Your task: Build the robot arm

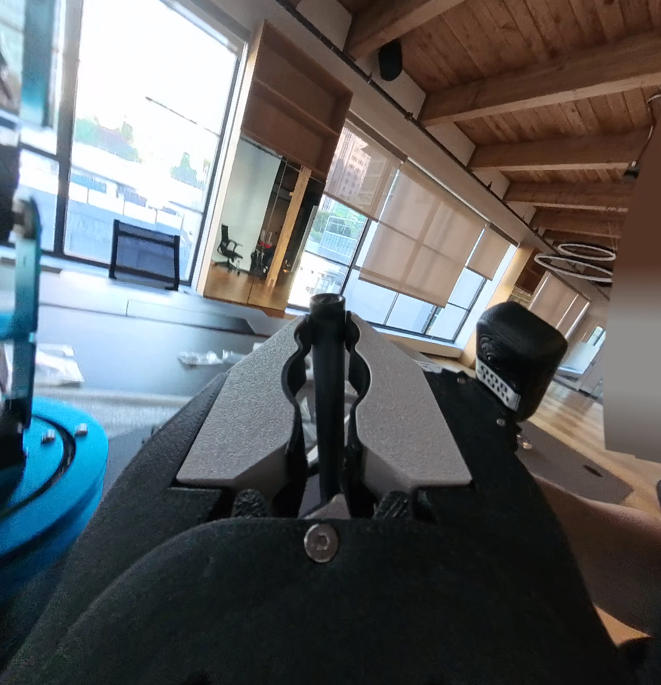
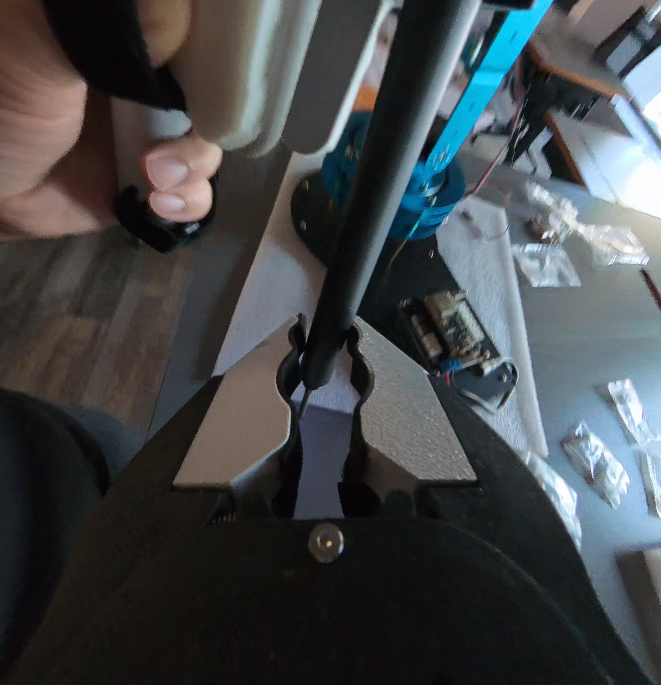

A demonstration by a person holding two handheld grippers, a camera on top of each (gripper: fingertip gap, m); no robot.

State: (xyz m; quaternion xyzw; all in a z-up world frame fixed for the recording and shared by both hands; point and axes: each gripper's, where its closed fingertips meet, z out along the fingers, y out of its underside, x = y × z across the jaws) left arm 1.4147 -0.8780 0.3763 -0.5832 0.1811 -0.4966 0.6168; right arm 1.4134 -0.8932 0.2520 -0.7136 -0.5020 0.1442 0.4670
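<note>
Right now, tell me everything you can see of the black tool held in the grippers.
The black tool is a long, slim, matte rod, like a screwdriver handle. In the right wrist view it narrows to a thin metal shaft at its lower end, which sits between the tips of the right gripper. In the left wrist view the left gripper is clamped around it, its round, recessed butt end poking out past the fingertips. It slants steeply across the blue assembly behind it; contact there cannot be judged.

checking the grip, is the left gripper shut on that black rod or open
Shut: the left gripper has both fingers pressed against the black rod, which runs up between them.
</note>
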